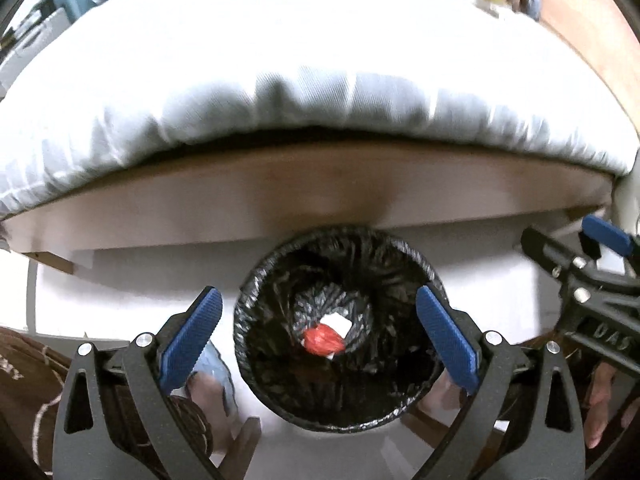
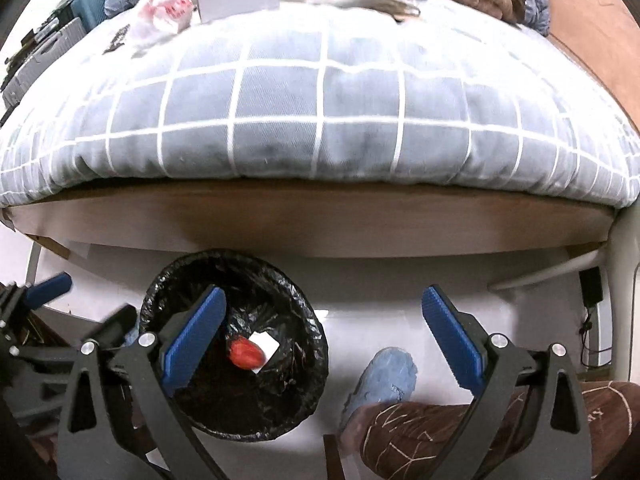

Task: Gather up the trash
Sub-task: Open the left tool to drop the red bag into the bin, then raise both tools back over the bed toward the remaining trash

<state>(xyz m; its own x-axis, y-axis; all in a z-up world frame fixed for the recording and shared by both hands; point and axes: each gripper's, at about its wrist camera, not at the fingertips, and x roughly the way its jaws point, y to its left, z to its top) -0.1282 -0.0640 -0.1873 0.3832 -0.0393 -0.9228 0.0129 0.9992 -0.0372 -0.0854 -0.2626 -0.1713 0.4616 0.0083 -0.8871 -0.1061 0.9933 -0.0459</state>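
Both my left tongs (image 1: 319, 334) and my right tongs (image 2: 323, 336) stand wide apart with nothing between their pads. Below them the black-lined bin (image 1: 256, 356) holds the trash, a red wrapper (image 1: 324, 341) on a white scrap (image 1: 340, 323) at the bottom. Farther off on the bed (image 2: 320, 120) lies a crumpled bag (image 2: 160, 14); reaching for it, I could knock the bin, which stands tight against the bed frame (image 2: 304, 224).

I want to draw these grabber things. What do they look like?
Each gripper, left and right, has two dark grey plastic arms with triangle cut-outs and silver screws. The fingers wear ridged blue pads. White letters mark the right gripper's body in the left view.
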